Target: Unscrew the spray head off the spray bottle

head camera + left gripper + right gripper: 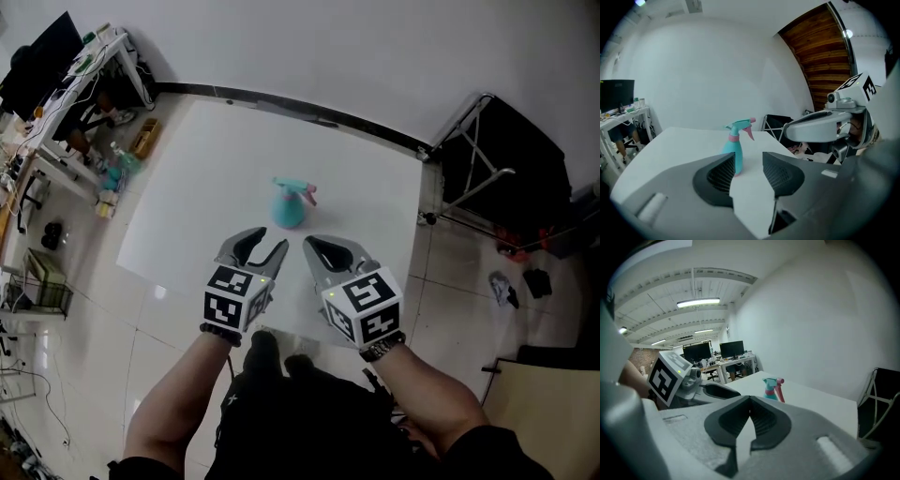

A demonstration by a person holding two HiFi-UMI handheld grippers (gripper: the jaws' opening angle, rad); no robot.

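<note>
I get bright, even light in the head view. The white surface (234, 169) nearly washes out, and a small glare spot sits on the floor (159, 292). Ceiling light strips (697, 302) glow in the right gripper view. Both gripper views bend strongly and have black corners; the spray bottle (733, 152) looks slightly soft.
</note>
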